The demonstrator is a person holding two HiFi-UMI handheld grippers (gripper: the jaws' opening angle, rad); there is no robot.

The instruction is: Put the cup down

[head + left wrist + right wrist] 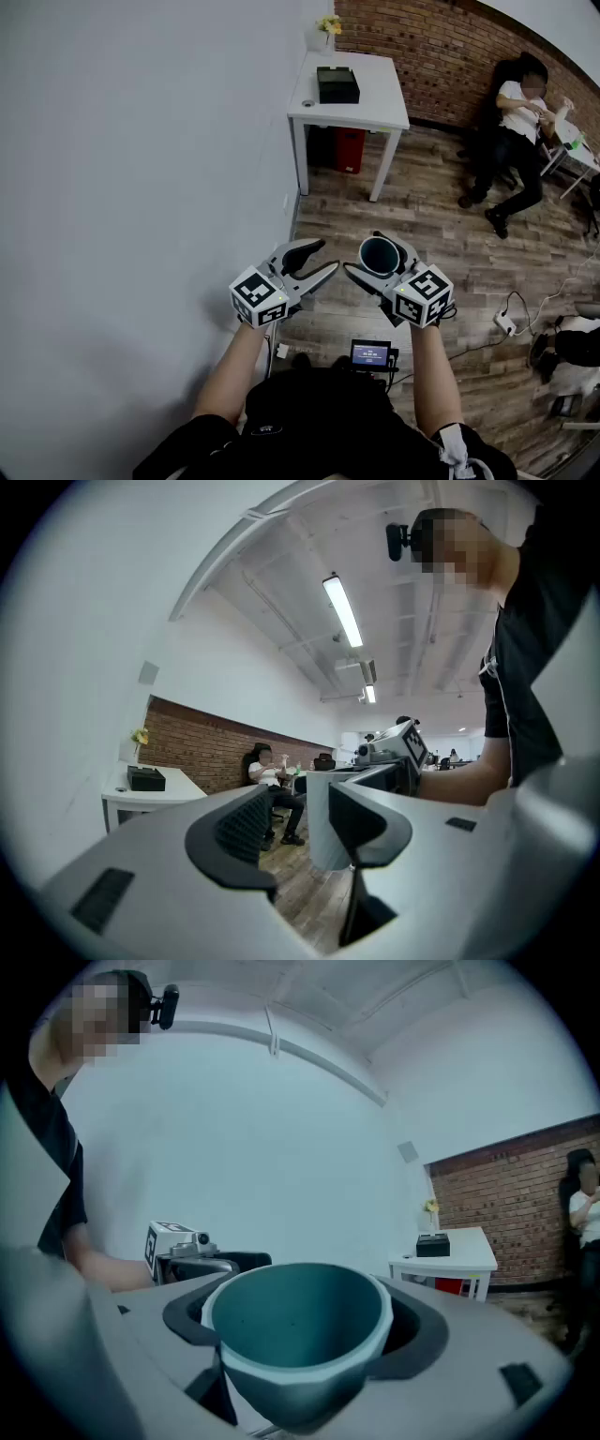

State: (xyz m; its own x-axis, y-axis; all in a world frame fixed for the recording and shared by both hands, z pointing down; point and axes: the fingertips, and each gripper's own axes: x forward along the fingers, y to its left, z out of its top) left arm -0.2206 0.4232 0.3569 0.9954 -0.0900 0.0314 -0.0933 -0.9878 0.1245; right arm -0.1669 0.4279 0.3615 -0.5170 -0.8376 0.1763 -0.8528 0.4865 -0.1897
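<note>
A cup (378, 255) with a teal inside and a pale rim is held upright in mid-air, high above the wood floor (422, 216). My right gripper (368, 253) is shut on the cup, one jaw on each side of its wall. In the right gripper view the cup (300, 1326) fills the space between the jaws of the right gripper (302, 1321). My left gripper (329, 255) hovers just left of the cup, open, with nothing between its fingers. The left gripper view looks past the left gripper (300, 832) at the cup's white outer side (319, 822).
A white table (370, 103) with a black box (337, 84) stands ahead against the grey wall (141, 187). A red bin (349, 150) sits under it. A person (516, 122) sits at the far right by the brick wall. A power strip (506, 323) and cables lie on the floor at right.
</note>
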